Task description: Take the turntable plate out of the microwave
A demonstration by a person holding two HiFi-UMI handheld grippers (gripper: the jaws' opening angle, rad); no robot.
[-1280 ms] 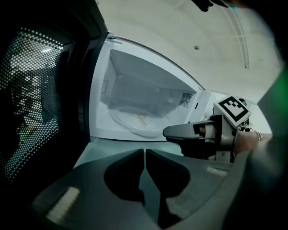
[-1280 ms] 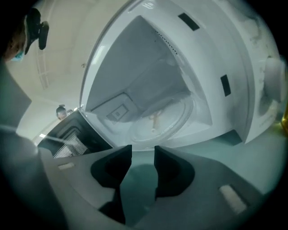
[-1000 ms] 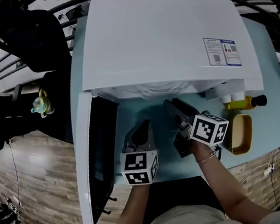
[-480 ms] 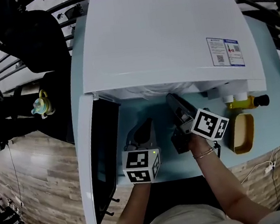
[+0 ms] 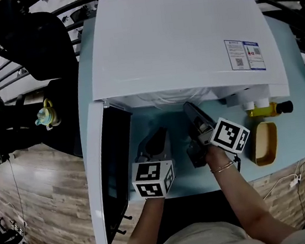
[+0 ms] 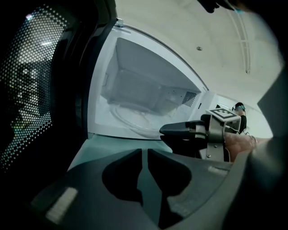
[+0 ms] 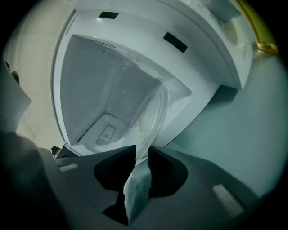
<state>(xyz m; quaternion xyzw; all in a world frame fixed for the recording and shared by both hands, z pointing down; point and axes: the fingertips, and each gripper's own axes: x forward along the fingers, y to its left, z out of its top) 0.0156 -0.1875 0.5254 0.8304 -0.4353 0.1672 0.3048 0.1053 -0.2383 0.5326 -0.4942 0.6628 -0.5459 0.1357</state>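
Right gripper [image 7: 141, 152] jaws have just been closing, narrower than a second ago, and I appear to be pinching the clear rim of the turntable plate [image 7: 155, 112] | my left gripper [image 6: 145, 152] is pressed together, empty, idle before the opening | plate lies in the microwave [image 5: 180, 37], door [image 5: 113, 174] open | grip set; withdrawal follows.

Door [image 5: 112, 174] stands open at left. Cavity [image 6: 144, 85] is clear above plate [image 7: 153, 114]. Bottle [image 5: 265, 111] and dish [image 5: 262, 144] crowd the right.

The turntable plate [image 7: 153, 112] lies inside the microwave [image 5: 175, 37] — door [image 5: 113, 179] at its left, bottle [image 5: 265, 111] at its right.
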